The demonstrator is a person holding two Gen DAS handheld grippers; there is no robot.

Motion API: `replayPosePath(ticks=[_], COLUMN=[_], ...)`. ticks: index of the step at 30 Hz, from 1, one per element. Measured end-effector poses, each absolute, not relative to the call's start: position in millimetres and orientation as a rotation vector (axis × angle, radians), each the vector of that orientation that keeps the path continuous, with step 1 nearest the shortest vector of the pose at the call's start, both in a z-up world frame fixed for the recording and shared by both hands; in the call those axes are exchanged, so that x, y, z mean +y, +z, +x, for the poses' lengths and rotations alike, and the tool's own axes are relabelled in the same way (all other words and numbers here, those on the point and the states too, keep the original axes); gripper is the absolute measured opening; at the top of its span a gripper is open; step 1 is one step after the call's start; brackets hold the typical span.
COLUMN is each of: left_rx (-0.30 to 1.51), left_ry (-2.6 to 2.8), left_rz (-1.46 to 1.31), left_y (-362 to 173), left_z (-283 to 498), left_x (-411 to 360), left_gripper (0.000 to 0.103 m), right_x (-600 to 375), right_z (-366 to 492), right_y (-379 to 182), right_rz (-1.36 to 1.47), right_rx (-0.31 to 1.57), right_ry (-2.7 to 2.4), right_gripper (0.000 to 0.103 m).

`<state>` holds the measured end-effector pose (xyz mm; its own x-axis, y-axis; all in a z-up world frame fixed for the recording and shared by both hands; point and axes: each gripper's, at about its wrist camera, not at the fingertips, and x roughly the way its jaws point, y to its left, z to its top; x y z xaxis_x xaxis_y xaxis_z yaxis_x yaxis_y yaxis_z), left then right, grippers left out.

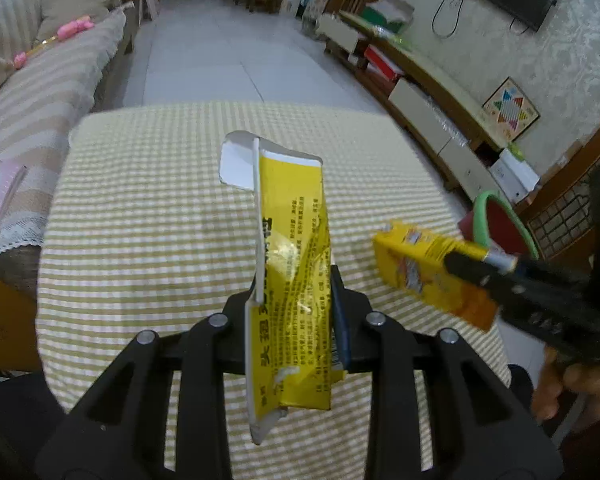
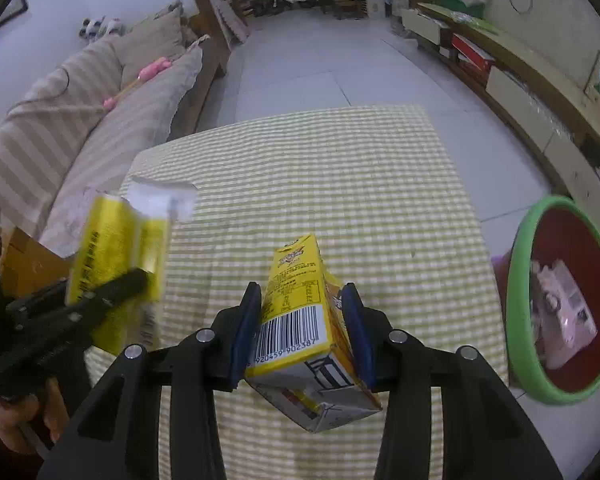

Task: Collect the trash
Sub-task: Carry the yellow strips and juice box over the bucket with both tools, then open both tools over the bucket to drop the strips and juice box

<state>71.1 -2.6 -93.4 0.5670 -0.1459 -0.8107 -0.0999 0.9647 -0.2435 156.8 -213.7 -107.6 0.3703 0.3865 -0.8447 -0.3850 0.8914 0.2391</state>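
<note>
My left claw was clamped on a flattened yellow carton, its jaws nearly together with the thin card squeezed between them; the carton stood up past the fingertips, creased and glossy, with a torn white flap at its far end. My right claw was closed on a boxier yellow juice carton, the blue pads pressing its two sides, barcode face up, its crushed bottom end nearest the camera. Both cartons hung in the air above the surface, which lay under a soft cloth in a fine yellow-and-white check and looked bare of other litter.

I judged the picking-up step done and the carrying step in hand. Off to the right of my right claw, beside the surface and lower, stood a round bin with a green rim and red inside, something pale already in it. The next move called for swinging each claw over that rim and opening it, right first since it was closer.
</note>
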Motion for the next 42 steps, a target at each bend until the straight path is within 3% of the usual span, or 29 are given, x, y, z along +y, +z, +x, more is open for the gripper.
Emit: replayPosePath(ticks=[11, 30, 42], left_rx=[0.892, 0.817, 0.902], left_ry=[-0.028, -0.173, -0.527], left_rz=[-0.245, -0.173, -0.046], left_y=[-53, -13, -42], left_z=[51, 64, 142], left_x=[-9, -72, -230], left_gripper=[0.029, 0.029, 0.029], right_x=[-245, -287, -447], right_z=[114, 102, 139], right_y=[-101, -37, -69], right_rz=[0.074, 0.129, 0.336], right_rx=[1.067, 0.867, 0.869], right_ry=[0.459, 0.392, 0.012], right_gripper=[0.04, 0.04, 0.04])
